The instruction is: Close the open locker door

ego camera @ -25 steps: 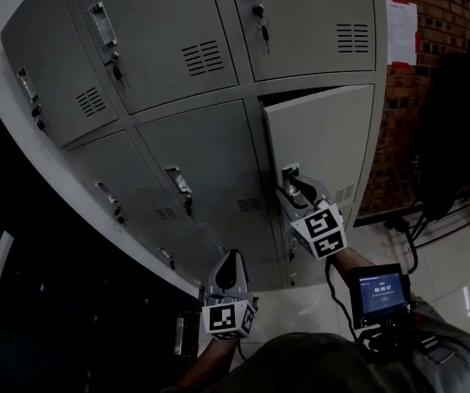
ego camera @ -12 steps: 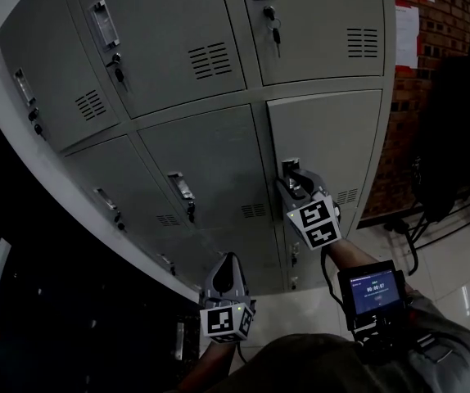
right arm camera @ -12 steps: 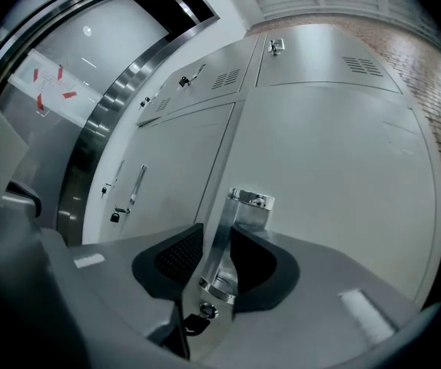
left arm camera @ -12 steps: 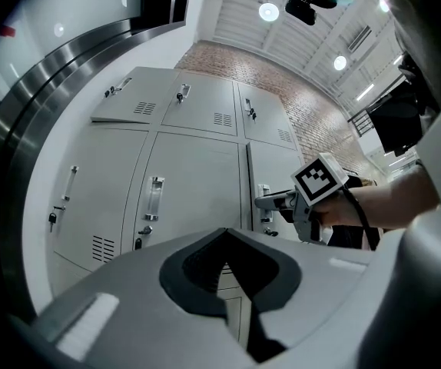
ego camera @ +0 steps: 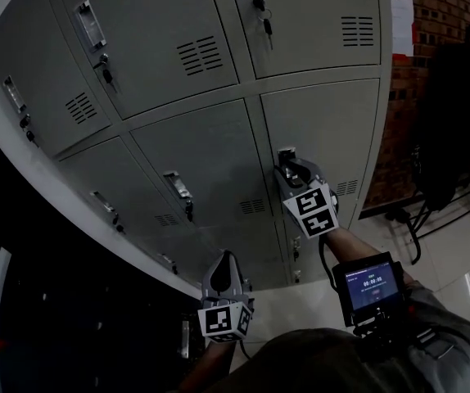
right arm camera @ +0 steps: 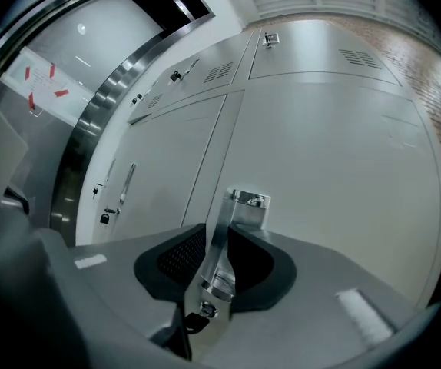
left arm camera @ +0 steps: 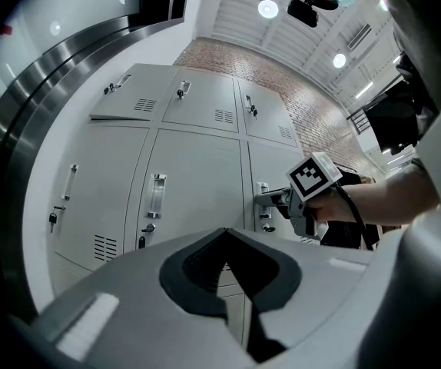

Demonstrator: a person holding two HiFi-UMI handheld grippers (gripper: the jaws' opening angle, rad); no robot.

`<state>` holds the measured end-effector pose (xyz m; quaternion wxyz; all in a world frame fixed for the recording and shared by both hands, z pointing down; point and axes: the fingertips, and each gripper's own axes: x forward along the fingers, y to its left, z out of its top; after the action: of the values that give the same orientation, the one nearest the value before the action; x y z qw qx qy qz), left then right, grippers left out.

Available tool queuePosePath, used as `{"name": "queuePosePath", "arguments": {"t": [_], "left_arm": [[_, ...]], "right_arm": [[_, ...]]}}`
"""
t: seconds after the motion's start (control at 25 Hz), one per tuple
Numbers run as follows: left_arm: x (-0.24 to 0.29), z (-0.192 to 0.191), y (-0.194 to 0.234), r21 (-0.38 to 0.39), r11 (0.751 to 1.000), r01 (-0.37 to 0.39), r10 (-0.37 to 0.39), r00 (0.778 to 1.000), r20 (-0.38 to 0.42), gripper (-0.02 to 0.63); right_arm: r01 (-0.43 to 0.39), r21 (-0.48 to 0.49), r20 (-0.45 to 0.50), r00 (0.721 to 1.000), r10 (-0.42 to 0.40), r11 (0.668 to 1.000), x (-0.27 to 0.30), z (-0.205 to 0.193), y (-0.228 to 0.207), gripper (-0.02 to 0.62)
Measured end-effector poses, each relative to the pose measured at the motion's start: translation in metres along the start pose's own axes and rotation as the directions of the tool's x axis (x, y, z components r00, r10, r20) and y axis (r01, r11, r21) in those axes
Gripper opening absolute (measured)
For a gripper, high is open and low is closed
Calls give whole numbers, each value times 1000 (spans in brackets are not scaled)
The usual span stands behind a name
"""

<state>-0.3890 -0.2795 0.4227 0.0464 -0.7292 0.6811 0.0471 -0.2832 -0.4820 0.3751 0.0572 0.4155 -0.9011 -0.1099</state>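
Note:
The grey locker door (ego camera: 325, 137) at the right of the middle row lies flush with its neighbours. My right gripper (ego camera: 291, 170) is at its metal handle (ego camera: 286, 155). In the right gripper view the handle (right arm camera: 240, 206) stands upright between the jaws of the right gripper (right arm camera: 219, 233), which are closing and touch it on both sides. A small lock sits just below the handle. My left gripper (ego camera: 227, 260) hangs lower, apart from the lockers, with its jaws together on nothing; the left gripper view shows its tips (left arm camera: 224, 233) meeting.
Other shut lockers surround the door, some with keys (ego camera: 264, 24) in their locks. A brick wall (ego camera: 407, 97) with papers and a dark chair (ego camera: 452, 137) stand to the right. A small screen (ego camera: 370, 285) is strapped to the right forearm.
The locker door has swung from ajar to flush with the frame, and my right gripper went with it at the handle. The left gripper has barely moved.

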Motion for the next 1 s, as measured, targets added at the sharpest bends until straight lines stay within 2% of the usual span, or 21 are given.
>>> {"name": "queuePosePath", "arguments": {"t": [1.0], "left_arm": [[19,-6,0,-6,1000,23,-23,1000,6,0]], "right_arm": [[21,0,22,1000,-21,1000,2,-1,-1,94]]}}
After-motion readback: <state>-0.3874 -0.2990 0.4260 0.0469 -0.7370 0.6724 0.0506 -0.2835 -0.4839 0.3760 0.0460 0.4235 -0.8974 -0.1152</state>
